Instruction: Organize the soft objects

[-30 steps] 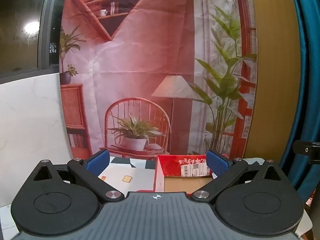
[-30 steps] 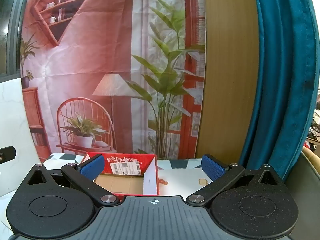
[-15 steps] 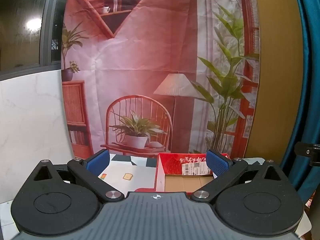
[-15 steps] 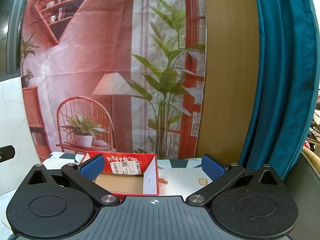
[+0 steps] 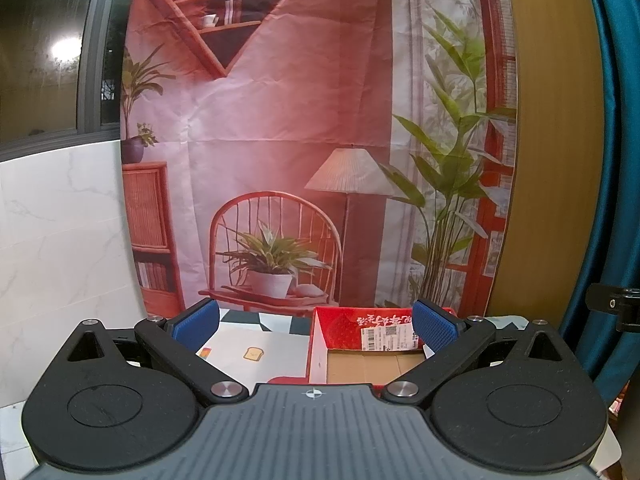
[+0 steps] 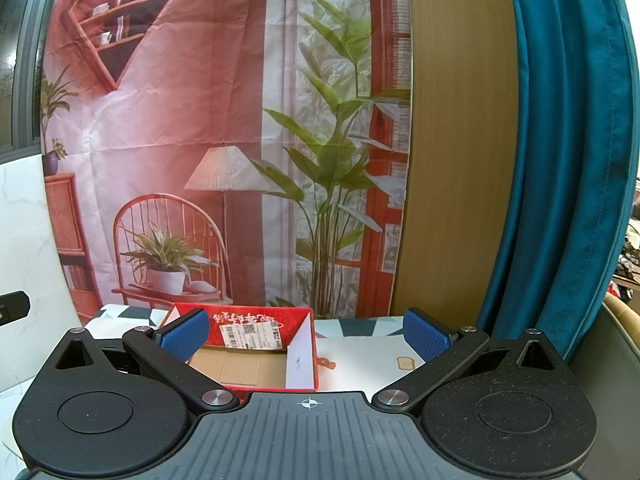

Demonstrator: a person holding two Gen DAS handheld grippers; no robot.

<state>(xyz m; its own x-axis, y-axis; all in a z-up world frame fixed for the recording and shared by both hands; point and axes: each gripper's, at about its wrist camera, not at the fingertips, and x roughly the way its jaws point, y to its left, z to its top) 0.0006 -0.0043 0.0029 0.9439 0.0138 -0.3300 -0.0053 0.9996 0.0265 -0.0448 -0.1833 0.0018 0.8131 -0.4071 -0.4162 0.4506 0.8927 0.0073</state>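
Observation:
An open red cardboard box (image 5: 372,354) with a bare brown bottom and a shipping label on its far wall sits on the table. My left gripper (image 5: 316,322) is open, held above the near table, its right pad in front of the box's far right corner. The right wrist view shows the same box (image 6: 248,354) low and left of centre. My right gripper (image 6: 306,330) is open and holds nothing, with its left pad over the box's left side. No soft object shows in either view.
A white patterned tablecloth (image 5: 256,346) with small toast prints covers the table. A printed room backdrop (image 5: 304,140) hangs behind it, with a wooden panel (image 6: 460,140) and teal curtain (image 6: 568,160) to the right. White marble wall (image 5: 60,232) stands left.
Both cameras have tilted slightly downward or forward, so the red box shows a little more of its inside. Both grippers stay open.

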